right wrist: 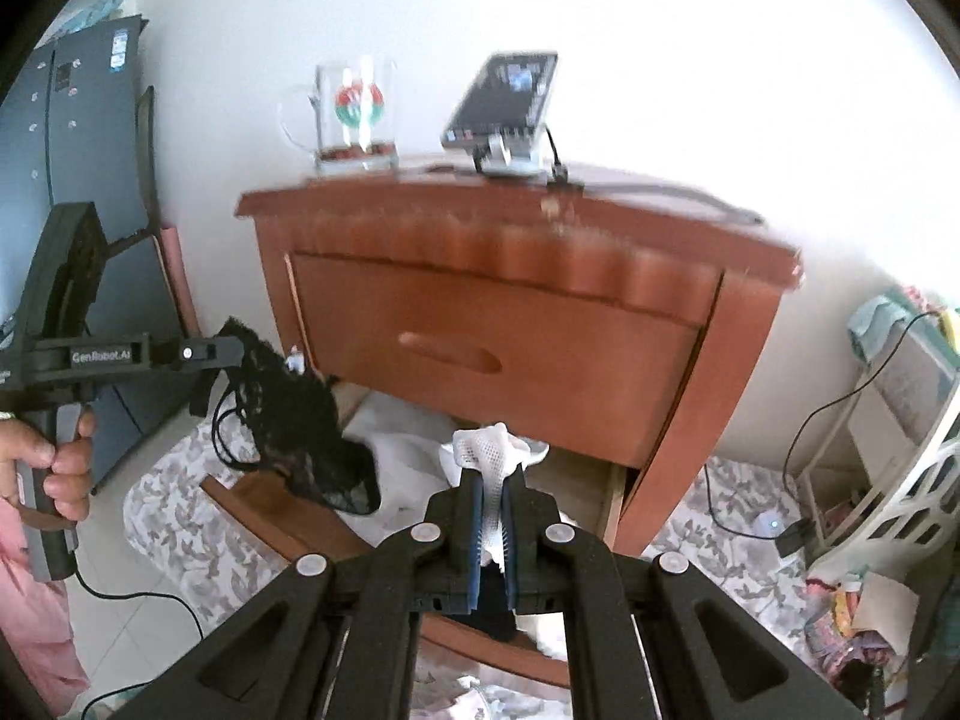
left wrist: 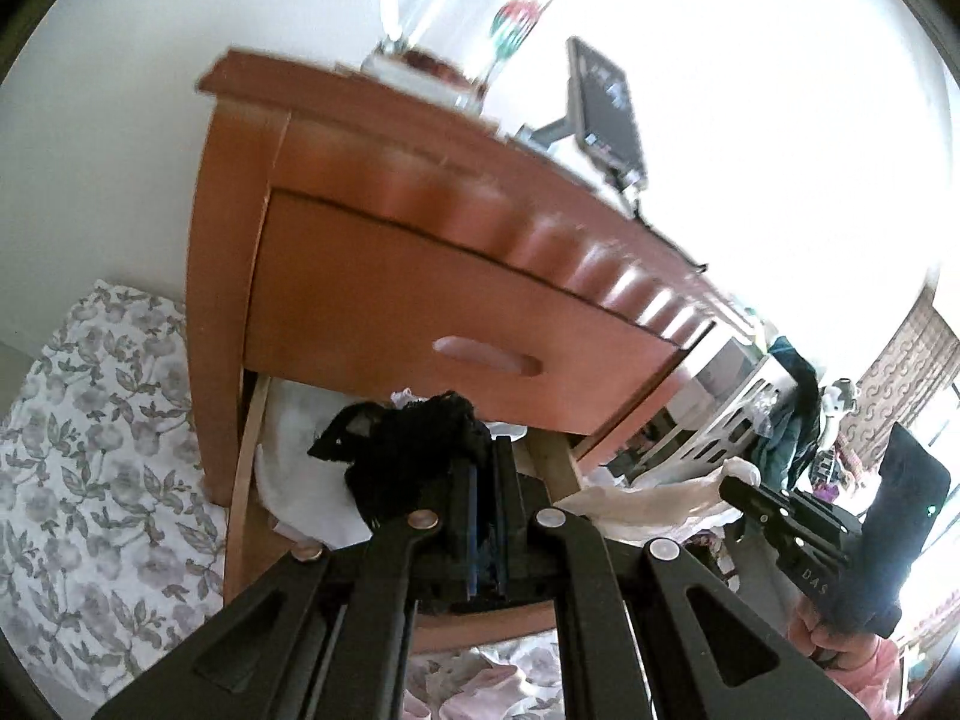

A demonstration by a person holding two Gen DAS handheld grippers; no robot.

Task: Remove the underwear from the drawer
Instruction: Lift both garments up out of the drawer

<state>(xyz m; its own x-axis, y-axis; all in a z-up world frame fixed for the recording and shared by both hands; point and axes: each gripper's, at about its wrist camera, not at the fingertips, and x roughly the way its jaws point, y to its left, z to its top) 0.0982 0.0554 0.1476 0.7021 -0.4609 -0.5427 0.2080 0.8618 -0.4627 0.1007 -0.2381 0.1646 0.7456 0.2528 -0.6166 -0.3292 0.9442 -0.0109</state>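
A wooden nightstand (right wrist: 516, 300) is standing with its lower drawer (right wrist: 270, 498) pulled open over white laundry, while the left gripper (right wrist: 231, 351) is clamping black lace underwear (right wrist: 300, 426) hanging above that drawer and the right gripper (right wrist: 491, 480) is pinching white mesh underwear (right wrist: 489, 450) just over it.

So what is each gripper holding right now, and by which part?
Left gripper: black lace underwear, pinched at its top edge. Right gripper: white mesh underwear, by a bunched fold.
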